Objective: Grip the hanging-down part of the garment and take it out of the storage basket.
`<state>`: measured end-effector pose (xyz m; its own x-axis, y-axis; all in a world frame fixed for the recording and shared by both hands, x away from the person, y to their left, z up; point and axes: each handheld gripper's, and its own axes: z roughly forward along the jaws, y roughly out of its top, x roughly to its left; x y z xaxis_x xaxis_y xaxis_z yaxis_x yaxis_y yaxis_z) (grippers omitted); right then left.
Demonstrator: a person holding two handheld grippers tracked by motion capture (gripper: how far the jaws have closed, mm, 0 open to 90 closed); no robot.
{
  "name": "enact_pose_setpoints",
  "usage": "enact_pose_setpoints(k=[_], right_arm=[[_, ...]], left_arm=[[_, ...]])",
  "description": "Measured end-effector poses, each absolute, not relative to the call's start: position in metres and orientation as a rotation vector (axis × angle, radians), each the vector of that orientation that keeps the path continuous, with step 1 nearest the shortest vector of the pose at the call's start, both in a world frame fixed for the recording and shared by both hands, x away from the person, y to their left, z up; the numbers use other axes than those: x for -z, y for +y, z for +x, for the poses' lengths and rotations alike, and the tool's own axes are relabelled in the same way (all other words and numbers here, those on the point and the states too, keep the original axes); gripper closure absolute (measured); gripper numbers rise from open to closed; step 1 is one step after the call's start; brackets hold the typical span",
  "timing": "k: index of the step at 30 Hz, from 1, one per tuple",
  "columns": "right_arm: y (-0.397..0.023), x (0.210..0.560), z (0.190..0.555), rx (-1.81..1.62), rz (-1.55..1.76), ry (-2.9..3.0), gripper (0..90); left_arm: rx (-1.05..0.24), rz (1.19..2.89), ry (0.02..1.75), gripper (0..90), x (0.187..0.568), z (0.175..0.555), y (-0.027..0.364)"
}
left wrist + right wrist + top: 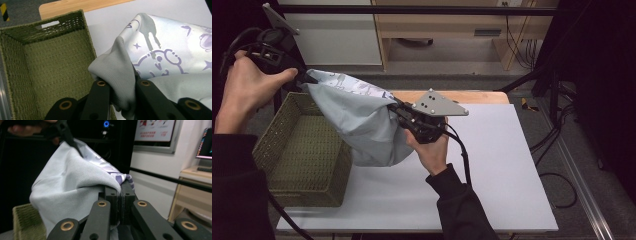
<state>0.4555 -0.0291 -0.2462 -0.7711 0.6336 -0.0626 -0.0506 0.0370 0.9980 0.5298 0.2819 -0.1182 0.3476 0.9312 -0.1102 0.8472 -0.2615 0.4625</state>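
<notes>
I see the white table (492,165) filling most of the high view, with a bare wooden strip along its far edge. On its near left stands the green woven basket (297,150), open-topped; the left gripper view looks down into it and shows a handle slot in its far wall, which the high view does not give me.

The pale grey cloth (362,125) hangs in the air between both grippers, above the basket's right wall and the table beside it, sagging in the middle. Its printed side carries purple outline figures and stars; I can read no writing or brand on it. The left gripper view shows that print plainly, the right gripper view mostly the plain side.

Left gripper (304,77), held high at far left, is clenched on one gathered edge of the cloth; fabric bunches between its jaws in its own view. Right gripper (396,111), at mid-table, is clamped on the opposite edge, jaws pressed tight together on the fold.

The right gripper view also shows a wall poster (155,130) with red lettering too small to read.
</notes>
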Motion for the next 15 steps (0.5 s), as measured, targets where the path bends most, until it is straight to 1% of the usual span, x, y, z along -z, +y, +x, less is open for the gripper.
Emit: enact_pose_setpoints(k=[3,6,15], right_arm=[[-0.029,0.255,0.456,-1.779,0.588,1.873,87.8],[-0.029,0.271,0.458,-1.783,0.606,1.915,87.7],[-0.012,0.339,0.465,-1.746,0.695,2.081,87.1]], left_arm=[[-0.26,2.174,1.556,84.9,0.118,0.529,0.282],[-0.253,2.183,1.548,84.9,0.121,0.529,0.282],[-0.244,2.219,1.548,85.1,0.129,0.533,0.273]])
